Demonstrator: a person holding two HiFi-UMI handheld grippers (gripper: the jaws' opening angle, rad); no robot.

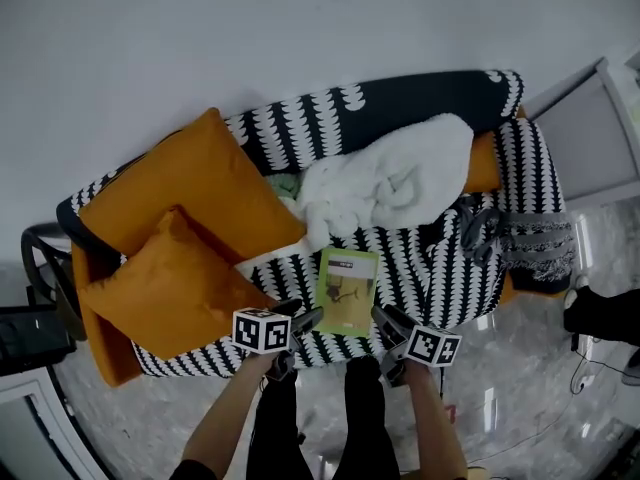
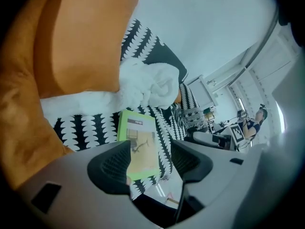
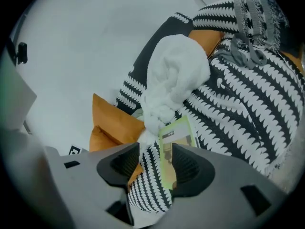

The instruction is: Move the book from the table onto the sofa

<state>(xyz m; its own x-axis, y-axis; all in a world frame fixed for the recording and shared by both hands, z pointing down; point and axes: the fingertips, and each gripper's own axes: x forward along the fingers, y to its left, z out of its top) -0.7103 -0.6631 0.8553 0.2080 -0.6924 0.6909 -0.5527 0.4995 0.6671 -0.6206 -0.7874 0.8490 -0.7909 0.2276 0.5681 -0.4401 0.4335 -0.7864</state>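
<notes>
Smooth paper-covered book [image 1: 346, 290], matt patterned cloth sofa [image 1: 440, 268], soft orange cloth cushions [image 1: 190, 193] at left, fluffy white blanket [image 1: 385, 183], glossy floor [image 1: 520, 388].

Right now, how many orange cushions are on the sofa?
2: a larger cushion at the sofa's left end, a smaller cushion overlapping it. An orange patch by the white blanket may be a third.

Plain white wall [image 1: 300, 28] behind the black-and-white patterned sofa [image 1: 440, 268]. Glossy grey floor [image 1: 520, 408] with light reflections in front. White-framed panel [image 1: 600, 138] at right, black frame [image 1: 40, 258] at left.
</notes>
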